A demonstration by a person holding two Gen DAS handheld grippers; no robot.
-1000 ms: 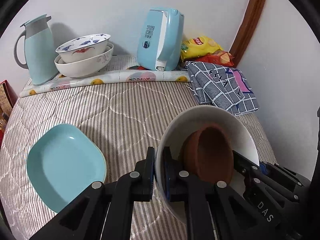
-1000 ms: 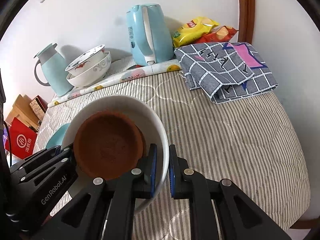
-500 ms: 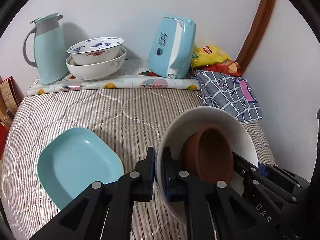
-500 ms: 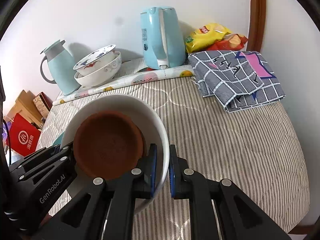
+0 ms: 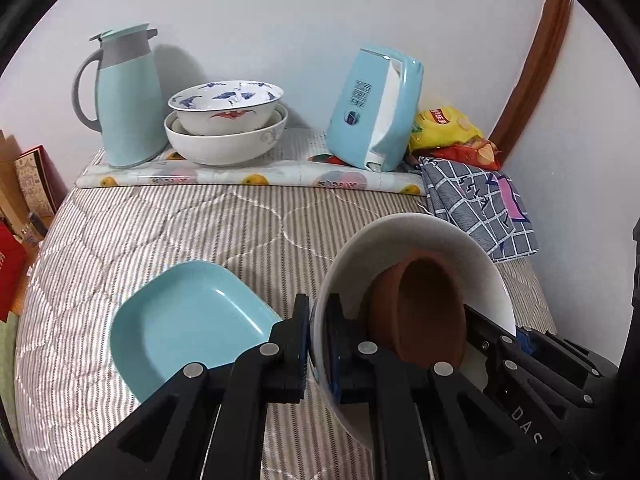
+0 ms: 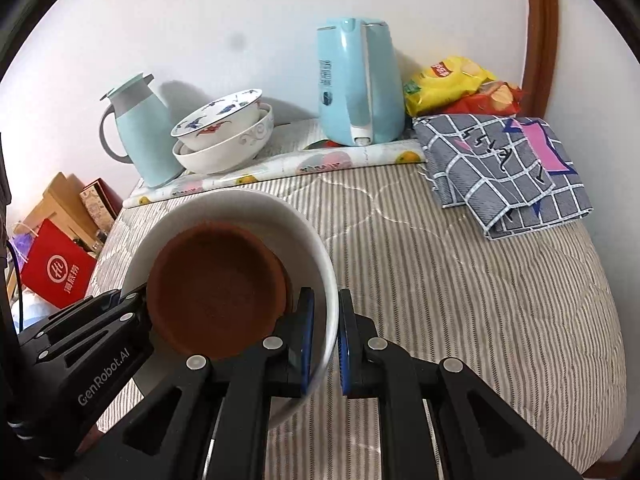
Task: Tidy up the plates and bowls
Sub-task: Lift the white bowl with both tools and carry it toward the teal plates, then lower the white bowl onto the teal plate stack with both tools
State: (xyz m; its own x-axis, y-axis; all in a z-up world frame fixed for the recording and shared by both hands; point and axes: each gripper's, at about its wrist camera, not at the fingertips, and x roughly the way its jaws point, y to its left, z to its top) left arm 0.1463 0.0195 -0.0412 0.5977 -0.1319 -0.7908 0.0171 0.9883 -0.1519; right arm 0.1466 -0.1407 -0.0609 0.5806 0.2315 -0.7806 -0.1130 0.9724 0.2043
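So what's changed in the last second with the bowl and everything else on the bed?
Both claws, left and right, carried the white bowl with the brown bowl inside toward the stacked bowls by the wall. Nothing was let go; each claw stays clamped on the rim. The blue plate and kettle stayed put.

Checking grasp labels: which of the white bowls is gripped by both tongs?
The plain white bowl with the brown dish inside; left tongs and right tongs pinch its opposite rims. The two stacked bowls by the wall sit untouched.
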